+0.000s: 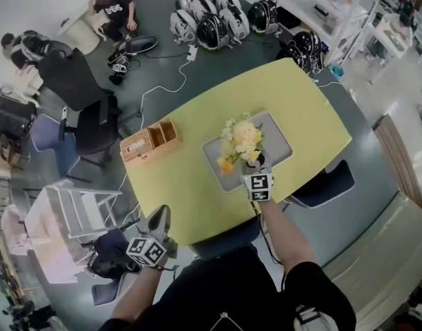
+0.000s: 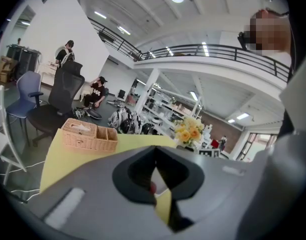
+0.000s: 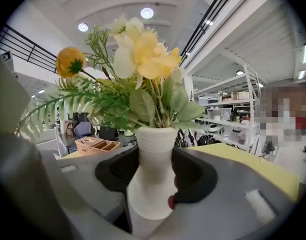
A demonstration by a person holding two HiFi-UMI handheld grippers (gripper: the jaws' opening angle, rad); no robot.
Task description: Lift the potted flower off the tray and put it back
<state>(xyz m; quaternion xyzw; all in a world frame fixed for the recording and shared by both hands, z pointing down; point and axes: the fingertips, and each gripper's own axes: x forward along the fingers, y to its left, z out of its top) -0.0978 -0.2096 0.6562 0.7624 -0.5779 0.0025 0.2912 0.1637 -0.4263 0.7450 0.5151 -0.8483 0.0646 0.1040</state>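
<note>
Right claw — pinching upright potted flower at its neck | pot over tray near edge | left claw pressed together, well apart

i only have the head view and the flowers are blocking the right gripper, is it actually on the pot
observer: yes. In the right gripper view the right gripper has its jaws closed on the white ribbed pot, just below its neck.
operator: left one holding anything
observer: no. In the left gripper view the left gripper has its jaw tips together with nothing between them; only the yellow table shows past them.
operator: pot tilted at all
observer: it looks upright. In the right gripper view it stands straight between the jaws, with the flowers rising from its mouth. Its base is hidden, so I cannot tell whether it is off the tray.
</note>
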